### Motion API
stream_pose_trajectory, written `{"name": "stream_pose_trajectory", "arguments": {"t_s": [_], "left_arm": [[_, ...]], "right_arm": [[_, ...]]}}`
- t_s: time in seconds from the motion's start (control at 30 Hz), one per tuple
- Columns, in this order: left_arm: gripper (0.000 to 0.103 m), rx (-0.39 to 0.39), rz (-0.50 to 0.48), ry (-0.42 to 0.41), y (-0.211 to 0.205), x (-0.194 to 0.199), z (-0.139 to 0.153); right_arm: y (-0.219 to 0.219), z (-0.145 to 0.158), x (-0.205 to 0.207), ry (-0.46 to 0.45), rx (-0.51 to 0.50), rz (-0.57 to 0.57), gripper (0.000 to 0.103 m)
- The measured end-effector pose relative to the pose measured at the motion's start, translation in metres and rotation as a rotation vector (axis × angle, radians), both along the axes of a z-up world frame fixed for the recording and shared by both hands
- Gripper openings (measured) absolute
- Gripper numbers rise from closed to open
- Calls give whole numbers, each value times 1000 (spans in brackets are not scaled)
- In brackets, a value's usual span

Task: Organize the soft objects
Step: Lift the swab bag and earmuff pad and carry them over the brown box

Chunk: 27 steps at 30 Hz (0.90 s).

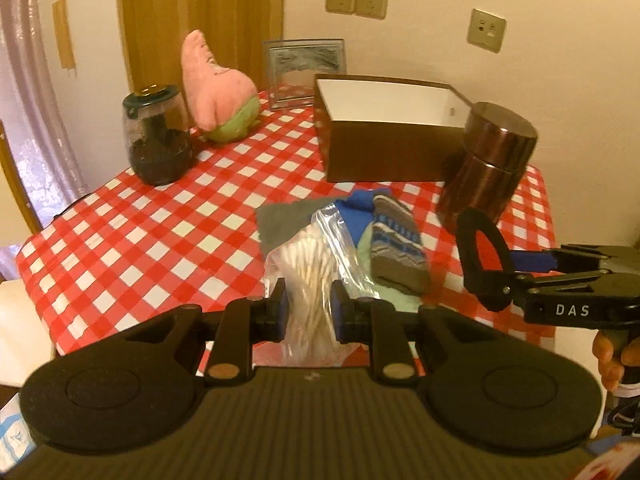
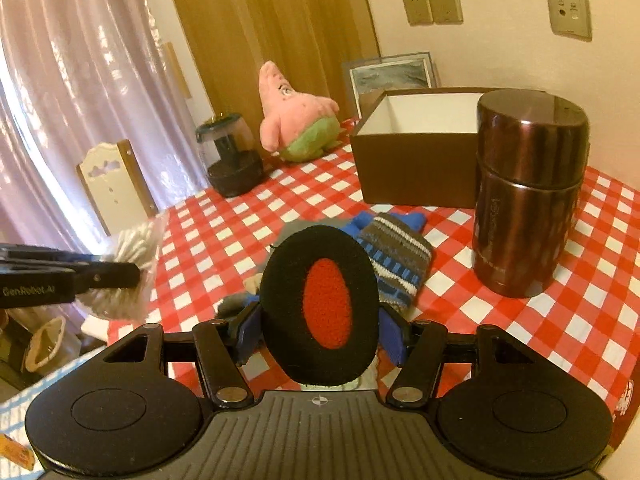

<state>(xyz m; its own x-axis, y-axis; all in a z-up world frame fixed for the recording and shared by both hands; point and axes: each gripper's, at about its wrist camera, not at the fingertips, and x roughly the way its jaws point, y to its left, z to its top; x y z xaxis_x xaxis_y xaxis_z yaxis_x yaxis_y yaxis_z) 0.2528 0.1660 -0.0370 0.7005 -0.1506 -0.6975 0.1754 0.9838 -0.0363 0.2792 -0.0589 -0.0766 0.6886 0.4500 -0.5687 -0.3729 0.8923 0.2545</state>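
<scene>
Surface: table in a red-and-white checked cloth (image 1: pixel 160 216), cream wall with sockets behind.
Left gripper (image 1: pixel 308 312): clamped on a clear bag of cotton swabs (image 1: pixel 308 272), lower centre of its view.
Right gripper (image 2: pixel 320 332): pads pressed on a black ear pad with a red centre (image 2: pixel 320 304), mid-frame.
Sock pile (image 1: pixel 384 240): striped and blue socks on the cloth, centre, just below the box.
Box (image 1: pixel 384 152): brown, open, white inside, upper right.
Flask (image 2: pixel 524 196): brown metal, upright, right of the box.
Plush (image 1: pixel 216 88): pink star toy, upper left.
Jar (image 1: pixel 156 140): dark contents, left of the plush.
</scene>
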Motion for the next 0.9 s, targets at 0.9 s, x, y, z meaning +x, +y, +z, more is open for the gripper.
{"name": "stream_pose_trajectory", "arguments": {"t_s": [0.9], "left_arm": [[19,-2,-485,-42,-29,201,-2]], "right_arm": [[30,25,111,7,-27,-377,61]]}}
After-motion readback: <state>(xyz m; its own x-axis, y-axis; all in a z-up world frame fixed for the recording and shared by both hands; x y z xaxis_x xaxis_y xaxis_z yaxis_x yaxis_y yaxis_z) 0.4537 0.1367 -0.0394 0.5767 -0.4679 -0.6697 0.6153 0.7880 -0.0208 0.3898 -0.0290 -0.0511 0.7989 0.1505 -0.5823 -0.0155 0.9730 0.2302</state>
